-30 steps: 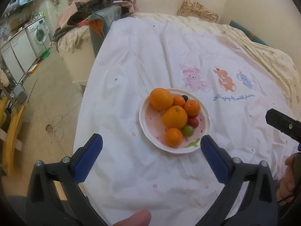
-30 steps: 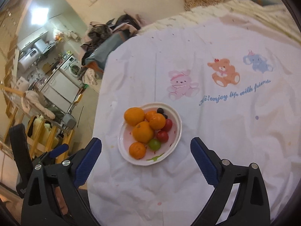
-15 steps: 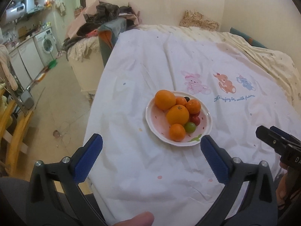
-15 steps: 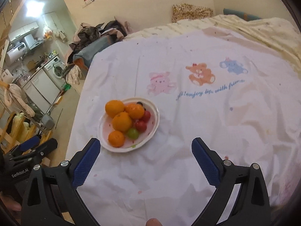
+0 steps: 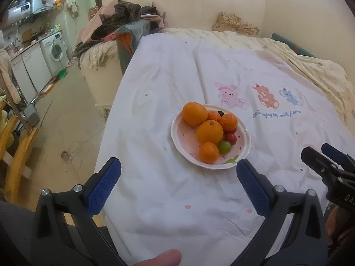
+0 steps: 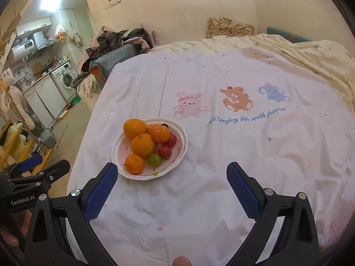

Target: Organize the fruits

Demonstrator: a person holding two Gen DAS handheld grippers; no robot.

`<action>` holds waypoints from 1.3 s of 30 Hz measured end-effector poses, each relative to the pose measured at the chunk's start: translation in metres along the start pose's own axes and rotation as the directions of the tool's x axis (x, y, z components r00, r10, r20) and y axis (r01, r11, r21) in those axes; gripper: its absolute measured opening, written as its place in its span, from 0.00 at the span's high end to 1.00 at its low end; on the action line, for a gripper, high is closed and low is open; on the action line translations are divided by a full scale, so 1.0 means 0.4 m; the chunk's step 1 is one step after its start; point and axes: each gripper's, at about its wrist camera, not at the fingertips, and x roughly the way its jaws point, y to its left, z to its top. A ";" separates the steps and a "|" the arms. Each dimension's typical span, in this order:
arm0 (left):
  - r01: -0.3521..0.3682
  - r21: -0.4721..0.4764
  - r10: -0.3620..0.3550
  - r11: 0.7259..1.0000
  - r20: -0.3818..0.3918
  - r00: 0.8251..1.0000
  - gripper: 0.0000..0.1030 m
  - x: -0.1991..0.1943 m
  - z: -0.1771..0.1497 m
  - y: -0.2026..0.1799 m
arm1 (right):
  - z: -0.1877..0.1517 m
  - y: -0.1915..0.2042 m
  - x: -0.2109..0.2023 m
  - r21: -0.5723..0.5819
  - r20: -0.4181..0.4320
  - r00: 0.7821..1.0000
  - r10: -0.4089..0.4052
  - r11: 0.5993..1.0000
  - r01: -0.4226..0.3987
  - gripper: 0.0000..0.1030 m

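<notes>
A white and pink plate (image 5: 243, 130) (image 6: 180, 153) sits on a white cartoon-print sheet. It holds several oranges (image 5: 209, 132) (image 6: 142, 145), red cherry tomatoes (image 5: 230, 137) (image 6: 164, 151), a green grape (image 5: 224, 147) (image 6: 154, 159) and a dark grape (image 5: 220, 113). My left gripper (image 5: 178, 187) is open and empty, hovering near the sheet's front edge, short of the plate. My right gripper (image 6: 172, 191) is open and empty, just right of and short of the plate. Each gripper shows at the edge of the other's view.
The sheet (image 6: 233, 146) covers a bed that drops off at its left edge to a tiled floor (image 5: 66, 119). A chair piled with clothes (image 5: 124, 20) stands beyond the far left corner. A washing machine (image 5: 55, 48) and wooden furniture (image 5: 13, 146) are farther left.
Both grippers have pulled back and risen from the plate, which looks smaller and farther. The right gripper view has shifted right. Both stay open.
</notes>
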 end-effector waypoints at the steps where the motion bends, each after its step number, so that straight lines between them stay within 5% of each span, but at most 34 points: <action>1: 0.003 0.000 -0.003 1.000 0.000 1.000 0.00 0.000 0.000 -0.001 | 0.000 -0.002 0.000 0.001 -0.001 1.000 -0.003 1.000 0.003 0.02; 39: 0.004 -0.009 -0.004 1.000 0.010 1.000 0.00 -0.004 0.000 -0.009 | 0.003 -0.003 -0.004 -0.010 0.004 1.000 -0.022 1.000 0.022 0.02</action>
